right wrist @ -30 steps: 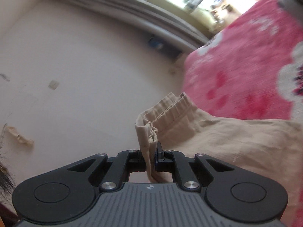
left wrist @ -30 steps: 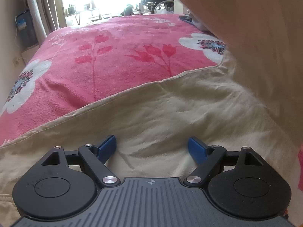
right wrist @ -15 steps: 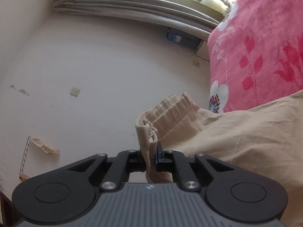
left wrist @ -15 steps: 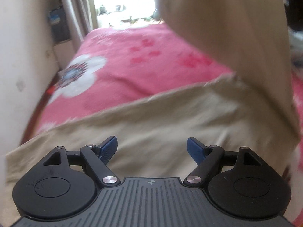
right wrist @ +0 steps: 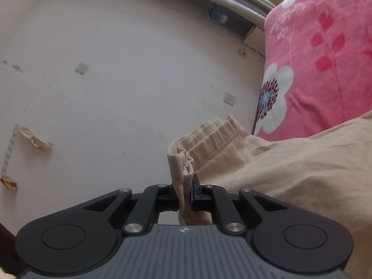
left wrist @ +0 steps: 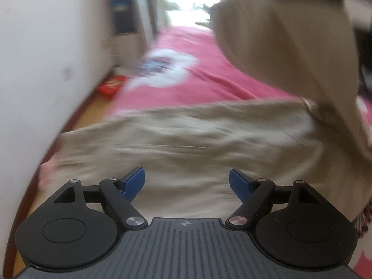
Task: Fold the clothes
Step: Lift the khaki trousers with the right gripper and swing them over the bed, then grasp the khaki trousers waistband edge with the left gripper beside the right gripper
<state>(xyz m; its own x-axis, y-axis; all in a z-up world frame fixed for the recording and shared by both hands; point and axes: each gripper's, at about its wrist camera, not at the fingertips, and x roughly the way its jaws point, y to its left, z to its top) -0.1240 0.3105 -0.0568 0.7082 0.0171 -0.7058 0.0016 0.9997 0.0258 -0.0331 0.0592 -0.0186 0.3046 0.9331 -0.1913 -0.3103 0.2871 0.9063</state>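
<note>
The beige trousers (right wrist: 290,172) are the thing being folded. Their gathered waistband (right wrist: 209,137) stands bunched just ahead of the right tongs (right wrist: 185,195), which are clamped tight on a fold of that band, the cloth pinched between the two pads. From there the fabric runs off to the right of the tongs and down onto the pink flowered bedspread (right wrist: 325,53). Holding the band edge lifted like this looks meant to carry one end of the trousers over the rest, so the grip sits at the thick seam where the cloth will not slip.

Seen from the left tongs (left wrist: 187,182), the trousers (left wrist: 186,139) lie spread flat directly ahead and below, while a raised flap (left wrist: 279,41) hangs up and to the right. These tongs stand wide apart with nothing between the blue pads (left wrist: 133,182), probably kept free to catch or smooth the cloth next. The view is blurred, so finer creases cannot be told.

Left of both tongs is a pale wall (right wrist: 116,69); a strip of wooden floor (left wrist: 93,107) runs between wall and bed.
</note>
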